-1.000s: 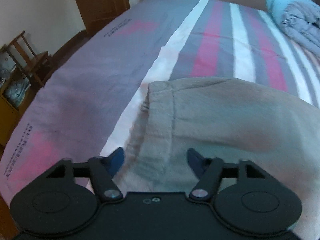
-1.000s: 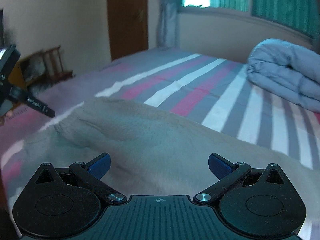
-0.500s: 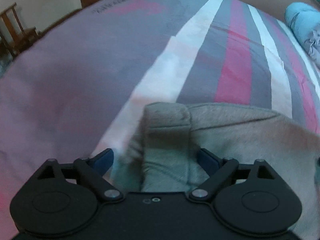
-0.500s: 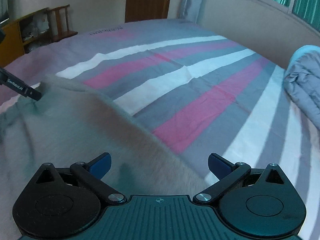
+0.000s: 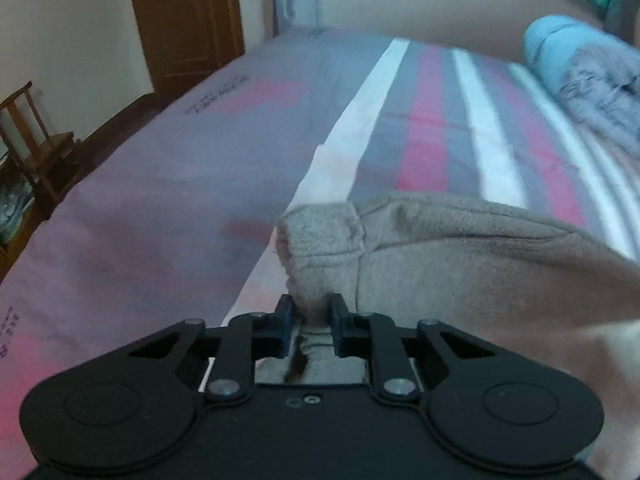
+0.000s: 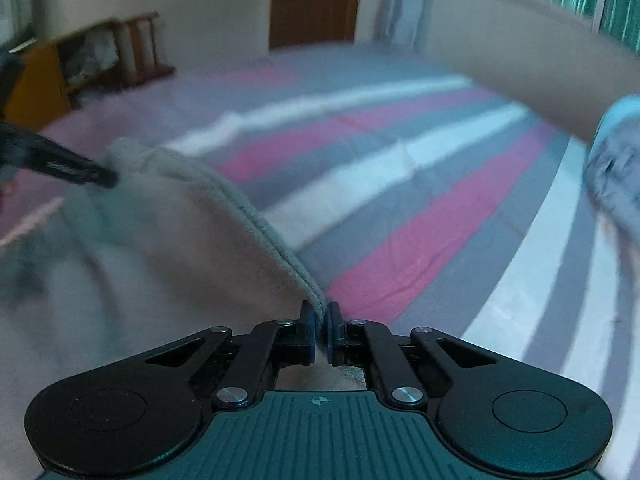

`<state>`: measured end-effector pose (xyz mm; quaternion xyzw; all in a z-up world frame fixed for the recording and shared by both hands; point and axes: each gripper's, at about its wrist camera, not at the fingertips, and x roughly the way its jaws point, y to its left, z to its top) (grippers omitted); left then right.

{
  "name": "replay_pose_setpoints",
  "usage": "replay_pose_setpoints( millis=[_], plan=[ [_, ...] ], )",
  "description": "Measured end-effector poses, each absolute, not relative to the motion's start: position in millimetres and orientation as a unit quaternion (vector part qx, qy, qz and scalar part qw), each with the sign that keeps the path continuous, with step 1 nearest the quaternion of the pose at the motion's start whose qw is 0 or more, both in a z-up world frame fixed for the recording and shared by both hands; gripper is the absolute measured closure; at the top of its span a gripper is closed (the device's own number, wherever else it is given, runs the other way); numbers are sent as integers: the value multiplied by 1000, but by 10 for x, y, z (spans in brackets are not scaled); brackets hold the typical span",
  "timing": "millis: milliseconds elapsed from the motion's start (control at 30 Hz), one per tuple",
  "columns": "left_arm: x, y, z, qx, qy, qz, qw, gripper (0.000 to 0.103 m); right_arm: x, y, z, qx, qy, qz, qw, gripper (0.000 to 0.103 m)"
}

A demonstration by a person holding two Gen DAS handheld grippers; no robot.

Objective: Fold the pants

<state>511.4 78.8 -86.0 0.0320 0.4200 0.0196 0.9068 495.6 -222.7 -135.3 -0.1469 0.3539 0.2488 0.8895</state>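
Beige-grey fleece pants [image 5: 460,264] lie on a striped bed. My left gripper [image 5: 311,314] is shut on a bunched corner of the pants by the waistband. In the right wrist view the pants [image 6: 160,248] stretch to the left, and my right gripper [image 6: 319,322] is shut on their stitched edge, lifted off the sheet. The left gripper's finger [image 6: 76,170] shows at the far left of that view, gripping the other corner.
The bed sheet [image 5: 432,128] has grey, pink and white stripes. A rolled blue-grey quilt [image 5: 588,80] lies at the far right. A wooden chair [image 5: 36,148] and a brown door [image 5: 184,20] stand left of the bed.
Both grippers went from open to shut, each on an edge of the pants. The pants edge has risen off the sheet between them.
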Motion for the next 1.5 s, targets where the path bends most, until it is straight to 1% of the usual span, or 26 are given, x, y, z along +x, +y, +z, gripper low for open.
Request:
replay_pose_setpoints(
  millis=[167,200,367,400,467,500,533,600,633,667,700,867,933,1000,1033,1067,1100,1133,1233,1300,1333,1367,1400,1433,1467,1500],
  plan=[
    [4245,856,-644,46,409,5,912,95,3872,-2177,-1094,-138,327,270,895,98],
    [4087,889,-671,45,416,7,908,99,3661,-2170,-1098,-134,327,272,895,98],
    [3568,1085,-956,-1,478,16,878,102,2885,-2043,-1455,-100,365,266,887,98],
    [3537,1131,-1024,-18,496,19,868,97,2793,-2011,-1562,-92,373,255,887,98],
    [3504,1308,-1092,-72,520,34,851,90,2716,-1948,-1745,-83,402,241,879,89],
    [3474,1407,-1106,-103,524,37,844,84,2660,-1956,-1778,-70,411,230,879,78],
    [3450,1480,-1102,-132,527,39,839,84,2619,-1998,-1768,-45,413,225,881,74],
    [3429,1587,-1079,-181,528,42,828,83,2575,-2098,-1715,4,421,216,881,73],
    [3400,1613,-1089,-197,528,42,825,79,2557,-2182,-1672,27,427,206,880,73],
    [3412,1628,-1101,-211,530,43,820,70,2566,-2271,-1666,56,435,193,878,73],
    [3413,1649,-1115,-221,533,47,815,65,2593,-2333,-1639,82,444,183,873,73],
    [3483,1620,-1270,-253,542,69,798,63,2638,-2702,-1726,227,482,140,835,71],
    [3457,1635,-1261,-284,536,63,793,63,2683,-2739,-1745,262,484,125,825,65],
    [3345,1657,-1164,-294,520,43,801,63,2734,-2789,-1745,297,482,113,816,54],
    [3336,1633,-1120,-285,514,39,808,63,2746,-2825,-1743,319,479,109,811,53],
    [3337,1606,-1091,-274,509,38,815,53,2763,-2857,-1742,332,477,105,807,53],
    [3362,1585,-1092,-269,509,37,817,33,2779,-2880,-1740,338,476,97,806,53],
    [3400,1565,-1119,-265,512,40,816,27,2800,-2900,-1741,342,475,87,806,53],
    [3469,1575,-1215,-282,516,51,807,32,2889,-2850,-1800,347,484,61,801,53],
    [3496,1607,-1274,-296,519,51,801,43,2922,-2823,-1844,365,478,50,797,53],
    [3518,1618,-1309,-304,523,46,795,47,2915,-2812,-1868,373,471,42,798,62],
    [3530,1637,-1339,-312,526,46,790,59,2925,-2792,-1880,380,467,43,797,72],
    [3554,1631,-1357,-315,527,47,788,67,2939,-2770,-1895,384,468,43,795,90],
    [3574,1620,-1360,-307,526,50,791,72,2947,-2749,-1908,386,468,41,794,91],
    [3572,1613,-1341,-299,522,54,797,82,2945,-2785,-1908,388,468,42,793,91],
    [3569,1602,-1319,-294,520,55,800,83,2909,-2820,-1909,389,468,45,793,92]
  ],
)
